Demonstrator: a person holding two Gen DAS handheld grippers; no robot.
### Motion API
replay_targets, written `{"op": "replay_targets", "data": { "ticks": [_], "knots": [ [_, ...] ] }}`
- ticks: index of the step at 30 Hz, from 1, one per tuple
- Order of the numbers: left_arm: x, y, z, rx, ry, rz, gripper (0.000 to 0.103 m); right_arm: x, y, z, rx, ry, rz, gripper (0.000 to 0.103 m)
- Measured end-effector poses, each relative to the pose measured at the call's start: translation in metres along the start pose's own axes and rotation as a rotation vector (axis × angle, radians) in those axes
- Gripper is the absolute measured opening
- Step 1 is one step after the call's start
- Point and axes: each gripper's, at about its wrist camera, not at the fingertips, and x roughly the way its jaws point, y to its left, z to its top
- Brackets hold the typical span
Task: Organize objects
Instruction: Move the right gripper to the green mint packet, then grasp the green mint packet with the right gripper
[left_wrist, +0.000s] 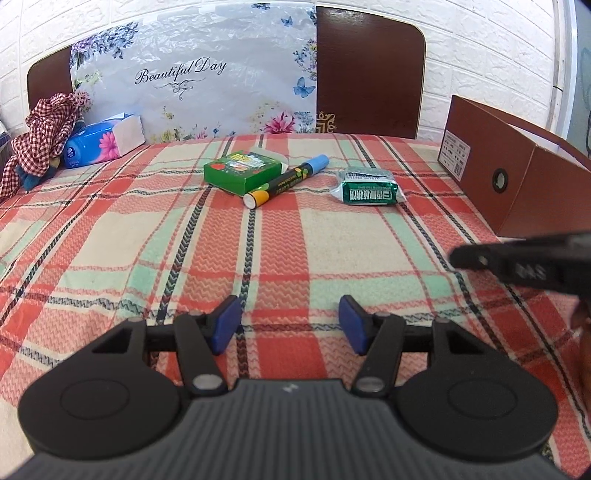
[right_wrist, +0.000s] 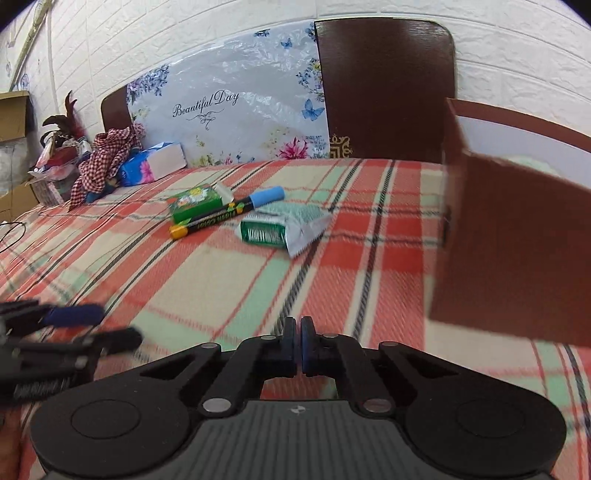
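Marker (left_wrist: 285, 180) — black barrel, blue cap, yellow end — touching green box (left_wrist: 242, 172).

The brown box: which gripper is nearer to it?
Right. The right gripper is just beside the brown box; the left gripper is farther over, toward mid-blanket.

The left gripper (left_wrist: 289, 320) hovers with jaws apart and empty over the plaid bed (left_wrist: 147, 236); a green box (left_wrist: 242, 172), marker (left_wrist: 286, 181) and green packet (left_wrist: 369, 186) lie toward its far edge.
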Motion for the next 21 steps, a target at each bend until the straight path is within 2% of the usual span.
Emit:
{"op": "replay_targets", "data": {
  "ticks": [1,3,5,7,9,11,14,18,20,21],
  "knots": [
    [0.0,0.001,0.002,-0.001,0.01,-0.006,0.063,-0.004,-0.001,-0.003,0.004,-0.002,-0.001,0.003],
    [0.002,0.001,0.01,0.005,0.04,-0.024,0.066,-0.006,-0.001,-0.003,0.009,-0.001,0.005,0.01],
    [0.004,0.004,0.022,-0.022,0.065,-0.051,0.064,-0.002,0.002,0.001,0.0,-0.004,0.011,0.026],
    [0.003,0.012,0.041,-0.107,0.056,-0.114,0.064,0.004,0.007,0.006,-0.03,-0.024,0.008,0.035],
    [0.005,0.016,0.066,-0.168,0.037,-0.179,0.064,0.013,0.013,0.013,-0.057,-0.054,0.003,0.037],
    [0.014,0.012,0.093,-0.176,0.035,-0.228,0.064,0.026,0.017,0.021,-0.074,-0.069,-0.011,0.041],
    [0.042,0.002,0.123,-0.18,0.077,-0.288,0.065,0.046,0.021,0.031,-0.079,-0.066,-0.022,0.045],
    [0.086,-0.017,0.139,-0.145,0.132,-0.303,0.066,0.072,0.019,0.041,-0.05,-0.032,-0.011,0.049],
    [0.109,-0.024,0.139,-0.131,0.173,-0.31,0.062,0.08,0.017,0.044,-0.037,-0.034,0.002,0.059],
    [0.119,-0.027,0.136,-0.128,0.197,-0.318,0.046,0.083,0.017,0.046,-0.038,-0.035,0.007,0.06]
  ]
}}
